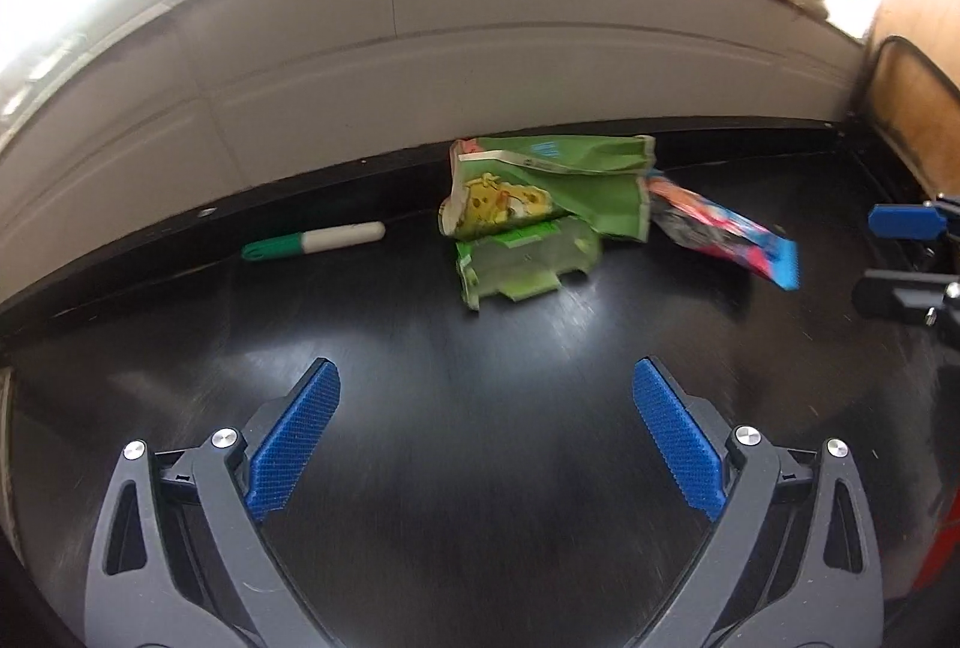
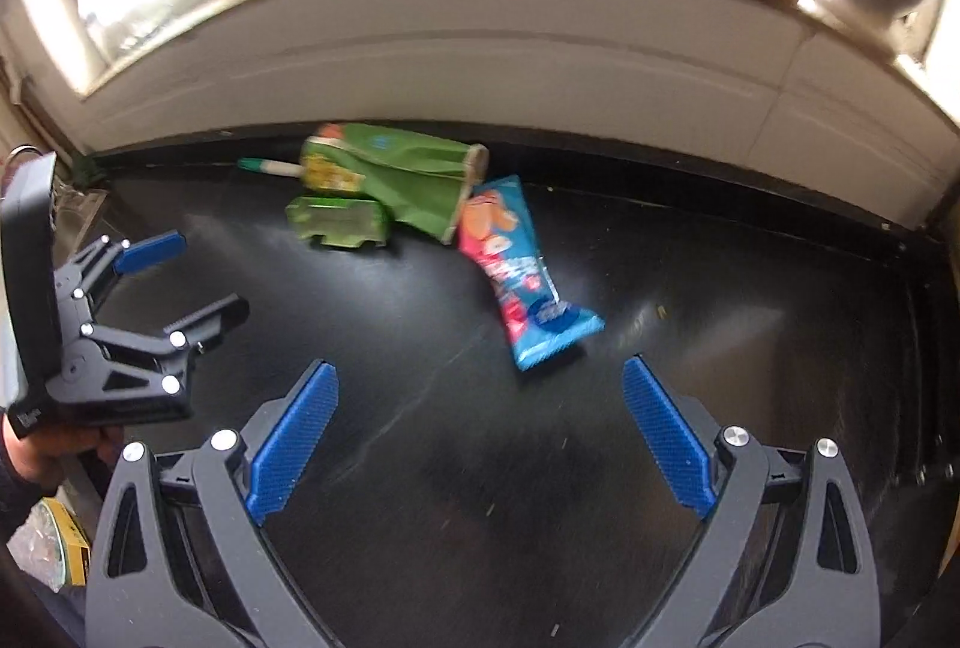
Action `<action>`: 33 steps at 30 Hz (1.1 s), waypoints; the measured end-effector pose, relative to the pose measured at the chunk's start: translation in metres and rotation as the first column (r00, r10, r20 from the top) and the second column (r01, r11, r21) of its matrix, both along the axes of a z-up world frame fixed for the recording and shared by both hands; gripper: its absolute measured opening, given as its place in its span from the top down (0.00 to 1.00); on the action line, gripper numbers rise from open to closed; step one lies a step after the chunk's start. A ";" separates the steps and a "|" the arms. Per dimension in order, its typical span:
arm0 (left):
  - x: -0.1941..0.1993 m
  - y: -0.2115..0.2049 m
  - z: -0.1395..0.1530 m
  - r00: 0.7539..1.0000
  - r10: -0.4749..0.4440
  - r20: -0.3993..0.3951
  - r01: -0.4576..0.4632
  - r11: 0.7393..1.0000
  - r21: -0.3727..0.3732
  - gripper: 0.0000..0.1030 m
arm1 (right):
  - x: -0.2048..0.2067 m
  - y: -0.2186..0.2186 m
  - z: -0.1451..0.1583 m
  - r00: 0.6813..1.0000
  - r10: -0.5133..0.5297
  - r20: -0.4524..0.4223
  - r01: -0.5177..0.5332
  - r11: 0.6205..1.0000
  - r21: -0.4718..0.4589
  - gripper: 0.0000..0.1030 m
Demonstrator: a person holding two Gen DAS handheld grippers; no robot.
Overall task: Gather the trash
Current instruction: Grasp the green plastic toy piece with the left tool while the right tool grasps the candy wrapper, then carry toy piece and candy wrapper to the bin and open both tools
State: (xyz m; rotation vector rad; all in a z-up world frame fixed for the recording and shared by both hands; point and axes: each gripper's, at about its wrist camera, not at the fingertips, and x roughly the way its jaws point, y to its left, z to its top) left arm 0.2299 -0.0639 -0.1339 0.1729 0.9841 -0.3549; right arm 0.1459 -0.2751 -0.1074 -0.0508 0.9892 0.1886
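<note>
Dark and glossy, the black tabletop (image 1: 420, 468) runs back to a pale wall under a bright window ledge, and the trash lies in a loose cluster near that back edge. At its centre is a crumpled green snack bag (image 1: 540, 186), with a flattened green carton (image 1: 528, 264) lying just in front of it and touching it; a pink-and-blue wrapper (image 2: 522, 276) slants away from the bag's right end toward the near side of the table. A green-and-white marker (image 1: 318, 240) rests by itself to the left, near the rear lip; whether it counts as trash I cannot say. Both tools hover short of the pile with nothing in them: the left gripper (image 1: 486, 432) has its blue pads spread wide and faces the green bag and carton, and the right gripper (image 2: 480, 432) is likewise splayed, with the wrapper's blue end just ahead of it. This looks like the approach stage, with no piece yet picked up. The next move probably calls for the right tool to drop low and close over the wrapper's near end, since thin film lying flat on a slick surface could slide away from the pads. No bin is in view.
</note>
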 end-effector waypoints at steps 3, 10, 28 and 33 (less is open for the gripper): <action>0.027 -0.004 -0.018 1.000 -0.002 -0.017 0.002 1.000 0.007 0.09 | 0.026 0.001 -0.018 1.000 0.021 -0.023 -0.021 0.999 -0.036 0.10; 0.072 -0.007 -0.048 0.998 -0.010 -0.056 0.008 0.999 -0.037 0.26 | 0.070 0.005 -0.051 0.995 0.071 -0.072 -0.076 0.995 -0.063 0.21; -0.017 0.000 -0.001 0.999 0.023 -0.029 -0.024 0.999 -0.032 0.88 | -0.013 0.011 -0.016 0.999 0.047 -0.021 -0.048 0.997 -0.056 0.89; -0.077 0.010 0.020 0.998 0.051 -0.042 -0.053 0.998 -0.040 0.88 | -0.076 0.005 -0.003 0.999 0.030 -0.010 -0.031 0.999 -0.011 0.89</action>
